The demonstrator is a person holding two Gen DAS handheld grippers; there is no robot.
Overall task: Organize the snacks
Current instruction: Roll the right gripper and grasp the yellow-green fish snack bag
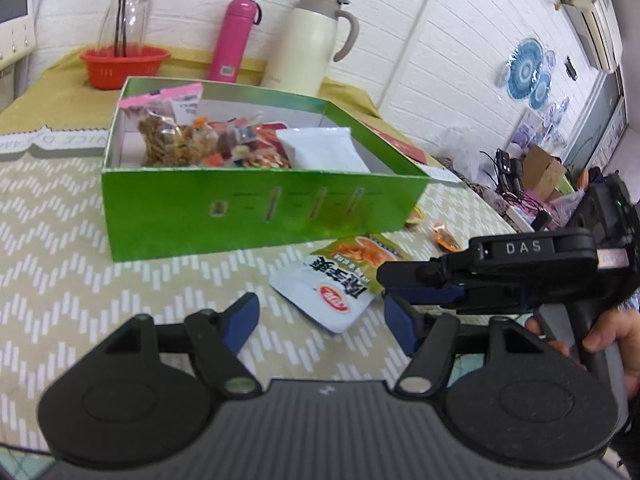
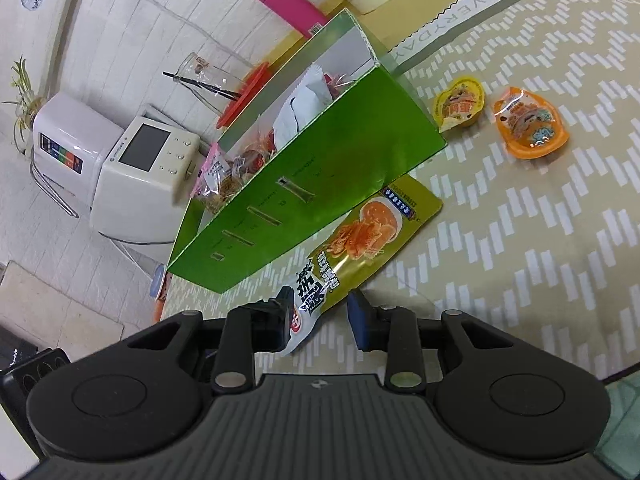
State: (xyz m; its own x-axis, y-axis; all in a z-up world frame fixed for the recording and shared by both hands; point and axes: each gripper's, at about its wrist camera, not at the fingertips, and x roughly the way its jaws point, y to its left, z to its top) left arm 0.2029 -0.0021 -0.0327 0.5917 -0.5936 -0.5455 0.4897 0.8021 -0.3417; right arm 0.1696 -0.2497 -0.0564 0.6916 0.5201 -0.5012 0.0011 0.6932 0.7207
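Right gripper [image 2: 318,322]: jaws part-open around the near end of the snack pouch [image 2: 352,240]. One pad looks to touch the pouch edge, the other stands clear, so no clamp is made. Left gripper [image 1: 320,320]: jaws spread, nothing between them, hovering just short of the same pouch [image 1: 340,280].

The pouch lies flat on the patterned tablecloth [image 2: 520,240], its far end tucked against the base of the green box [image 2: 320,168]. It is judged light, soft and crinkly, with a glossy film that is likely slippery. Best taken at the flat sealed end nearest the right gripper, where the film is thin and stiffer; a pinch on the puffed middle would probably slide or crush the contents.

The box [image 1: 260,208] is already part-filled with bagged snacks and a white packet [image 1: 320,148]. Two small jelly cups, yellow [image 2: 460,104] and orange [image 2: 530,124], are left on the cloth beside the box end.

In the way: the box wall must be cleared on the lift, and the two grippers are close together. Pink flask [image 1: 234,40], cream jug [image 1: 308,40] and red basket [image 1: 124,66] stand well behind.
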